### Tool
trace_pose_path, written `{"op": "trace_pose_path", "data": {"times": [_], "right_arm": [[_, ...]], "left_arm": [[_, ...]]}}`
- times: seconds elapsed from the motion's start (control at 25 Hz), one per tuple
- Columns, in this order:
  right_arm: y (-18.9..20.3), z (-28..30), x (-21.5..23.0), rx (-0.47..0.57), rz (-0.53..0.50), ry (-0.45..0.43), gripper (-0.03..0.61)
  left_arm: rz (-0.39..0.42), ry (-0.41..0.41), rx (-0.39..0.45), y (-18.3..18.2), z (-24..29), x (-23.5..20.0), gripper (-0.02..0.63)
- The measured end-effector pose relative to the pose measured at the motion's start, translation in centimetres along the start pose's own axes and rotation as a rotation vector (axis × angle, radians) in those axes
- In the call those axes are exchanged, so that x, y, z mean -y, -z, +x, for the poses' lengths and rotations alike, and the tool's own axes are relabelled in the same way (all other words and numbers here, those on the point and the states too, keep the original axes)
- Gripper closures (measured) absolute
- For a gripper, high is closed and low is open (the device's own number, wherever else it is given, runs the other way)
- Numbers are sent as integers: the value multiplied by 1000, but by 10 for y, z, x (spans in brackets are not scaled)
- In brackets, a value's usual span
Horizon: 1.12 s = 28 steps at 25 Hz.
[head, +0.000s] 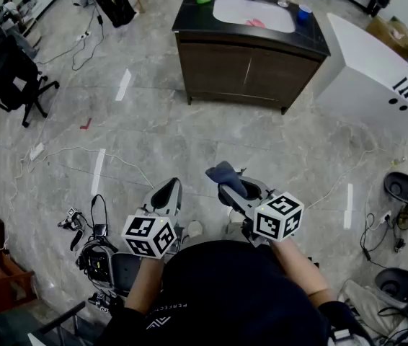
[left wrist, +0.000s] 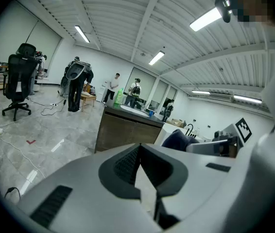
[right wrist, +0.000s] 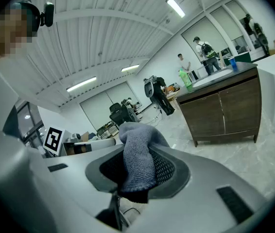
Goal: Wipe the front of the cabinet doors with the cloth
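The right gripper (head: 231,187) clamps a grey-blue terry cloth (right wrist: 136,155); the left gripper (left wrist: 140,165) has its jaws together, empty. The dark brown wooden cabinet doors (head: 250,71) are well apart, so the cloth could slip on the way.

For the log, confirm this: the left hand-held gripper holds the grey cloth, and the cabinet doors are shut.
Wrong gripper. The right hand-held gripper holds the grey cloth, as the right gripper view shows; the left hand-held gripper is shut on nothing. The cabinet doors are shut.
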State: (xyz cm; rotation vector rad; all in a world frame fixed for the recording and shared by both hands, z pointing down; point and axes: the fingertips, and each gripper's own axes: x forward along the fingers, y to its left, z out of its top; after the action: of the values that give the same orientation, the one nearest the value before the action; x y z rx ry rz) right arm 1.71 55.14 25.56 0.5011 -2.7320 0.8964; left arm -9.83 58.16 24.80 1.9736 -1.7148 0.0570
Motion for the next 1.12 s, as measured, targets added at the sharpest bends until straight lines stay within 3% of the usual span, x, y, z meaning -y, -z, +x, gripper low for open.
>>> {"op": "trace_pose_path", "data": {"times": [0.48,1.12], "right_arm": [[-1,17,-2,13,44,7,460],[5,93,-32,19,66,63,460]], "left_arm": [[-12,-4,-3,0,-7,-19,620],[10,23,-67,6,-34,-104,620]]}}
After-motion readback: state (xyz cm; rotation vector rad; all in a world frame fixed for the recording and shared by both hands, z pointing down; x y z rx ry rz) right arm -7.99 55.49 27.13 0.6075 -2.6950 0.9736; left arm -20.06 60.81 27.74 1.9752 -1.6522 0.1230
